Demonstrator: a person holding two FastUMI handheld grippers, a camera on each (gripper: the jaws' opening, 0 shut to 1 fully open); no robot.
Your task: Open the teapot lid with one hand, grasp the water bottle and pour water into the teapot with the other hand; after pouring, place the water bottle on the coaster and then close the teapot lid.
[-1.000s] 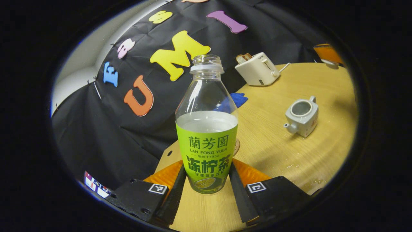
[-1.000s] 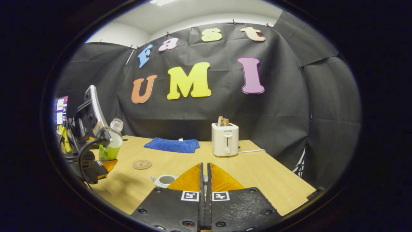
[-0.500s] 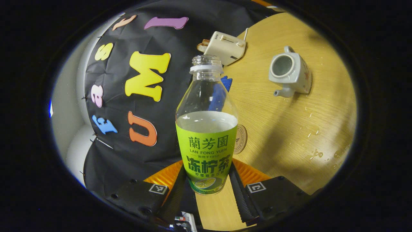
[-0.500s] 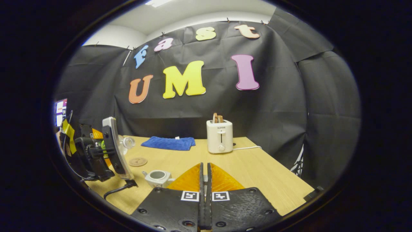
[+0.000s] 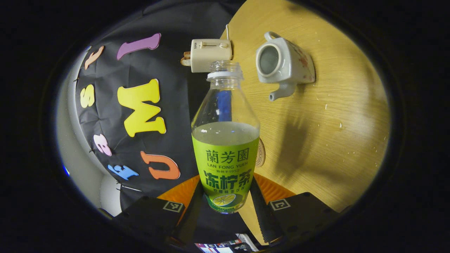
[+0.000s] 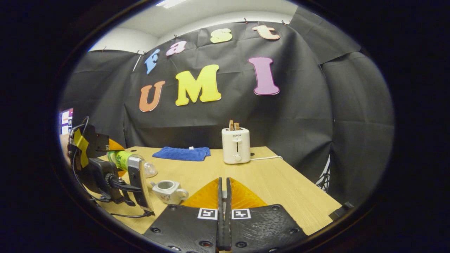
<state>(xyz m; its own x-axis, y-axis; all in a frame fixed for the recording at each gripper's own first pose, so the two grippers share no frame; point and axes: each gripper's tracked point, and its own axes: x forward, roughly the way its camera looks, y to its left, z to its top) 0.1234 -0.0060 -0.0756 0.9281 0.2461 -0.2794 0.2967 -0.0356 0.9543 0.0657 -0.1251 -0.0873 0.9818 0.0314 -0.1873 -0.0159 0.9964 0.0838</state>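
My left gripper (image 5: 225, 191) is shut on the water bottle (image 5: 225, 140), an uncapped clear bottle with a green label and water about halfway up. In the right gripper view the bottle (image 6: 121, 159) lies tilted almost flat, its mouth just left of and above the white teapot (image 6: 168, 191). The teapot (image 5: 284, 63) stands open on the table, its spout towards the bottle. A round coaster (image 5: 261, 153) peeks out from behind the bottle. My right gripper (image 6: 223, 186) is shut, with a pale sliver of the teapot lid (image 6: 223, 200) between its fingers, held above the table to the teapot's right.
A white toaster (image 6: 236, 149) with toast stands at the back of the wooden table (image 6: 281, 186), and a blue cloth (image 6: 182, 153) lies to its left. Small water drops dot the tabletop (image 5: 327, 105) near the teapot.
The left gripper has tipped the bottle from upright to almost flat and brought its mouth close to the teapot. The right gripper has stayed shut and has barely moved.
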